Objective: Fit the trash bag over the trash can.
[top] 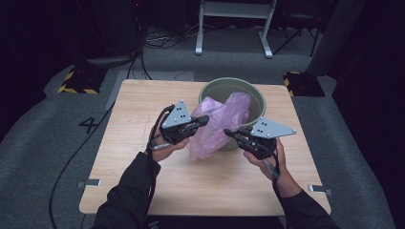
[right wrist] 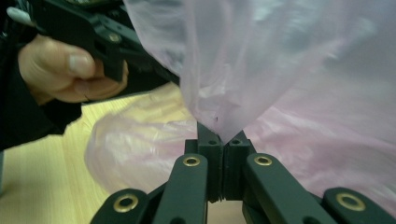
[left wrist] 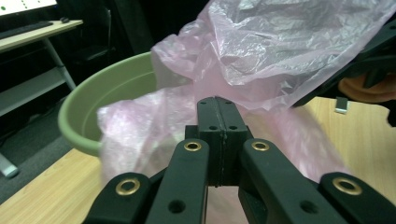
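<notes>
Above the table (top: 143,181), both grippers apparently pinching pink bag (top: 215,124), beside green tub (top: 253,93)

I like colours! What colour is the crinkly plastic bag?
Pale pink, see-through plastic bag; it shows best in the left gripper view.

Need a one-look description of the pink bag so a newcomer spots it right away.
Start at the wooden table and find the green bucket near its far edge. The bag spills out of the bucket and down its front to the tabletop, between the left gripper and right gripper. It is the thin, crinkled, see-through pink plastic among hard, opaque things.
</notes>
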{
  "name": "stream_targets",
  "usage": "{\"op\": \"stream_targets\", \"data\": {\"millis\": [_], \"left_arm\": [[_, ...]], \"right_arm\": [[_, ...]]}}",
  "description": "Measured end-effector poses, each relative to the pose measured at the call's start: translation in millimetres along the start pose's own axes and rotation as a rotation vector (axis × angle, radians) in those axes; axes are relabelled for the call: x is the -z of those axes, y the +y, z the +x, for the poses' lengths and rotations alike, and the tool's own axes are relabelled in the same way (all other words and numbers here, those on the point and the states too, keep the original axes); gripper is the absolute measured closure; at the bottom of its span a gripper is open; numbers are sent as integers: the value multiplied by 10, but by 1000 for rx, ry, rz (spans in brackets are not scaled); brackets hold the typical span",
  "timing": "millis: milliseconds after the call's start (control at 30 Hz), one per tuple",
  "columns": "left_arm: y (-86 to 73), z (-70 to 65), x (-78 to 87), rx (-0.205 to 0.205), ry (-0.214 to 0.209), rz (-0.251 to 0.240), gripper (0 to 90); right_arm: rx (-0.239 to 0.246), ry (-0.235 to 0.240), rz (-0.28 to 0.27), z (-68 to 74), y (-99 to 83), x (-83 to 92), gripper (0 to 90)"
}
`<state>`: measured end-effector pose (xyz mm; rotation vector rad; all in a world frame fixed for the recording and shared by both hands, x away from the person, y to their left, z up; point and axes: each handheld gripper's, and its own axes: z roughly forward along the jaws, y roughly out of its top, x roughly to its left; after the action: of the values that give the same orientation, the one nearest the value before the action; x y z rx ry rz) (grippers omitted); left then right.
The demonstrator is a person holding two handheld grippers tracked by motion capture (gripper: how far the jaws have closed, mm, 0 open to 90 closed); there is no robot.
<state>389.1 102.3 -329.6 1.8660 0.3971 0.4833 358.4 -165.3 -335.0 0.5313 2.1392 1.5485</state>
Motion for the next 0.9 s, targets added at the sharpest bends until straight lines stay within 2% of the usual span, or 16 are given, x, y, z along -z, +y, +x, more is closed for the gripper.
{"op": "stream_targets", "data": {"millis": [133, 300, 500, 667, 900], "left_arm": [[16, 85, -22, 8, 32, 9, 899], [10, 166, -50, 21, 60, 19, 899], [4, 234, -82, 25, 96, 29, 899], [-6, 285, -128, 20, 122, 43, 899], [20, 333, -191, 14, 133, 28, 898]], "right_arm": [[6, -48, 27, -103, -31, 138, 894], [-39, -109, 33, -320, -85, 379, 894], [-83, -189, 92, -539, -197, 621, 889], [-76, -242, 160, -705, -282, 714, 888], [-87, -280, 168, -902, -349, 695, 885]]}}
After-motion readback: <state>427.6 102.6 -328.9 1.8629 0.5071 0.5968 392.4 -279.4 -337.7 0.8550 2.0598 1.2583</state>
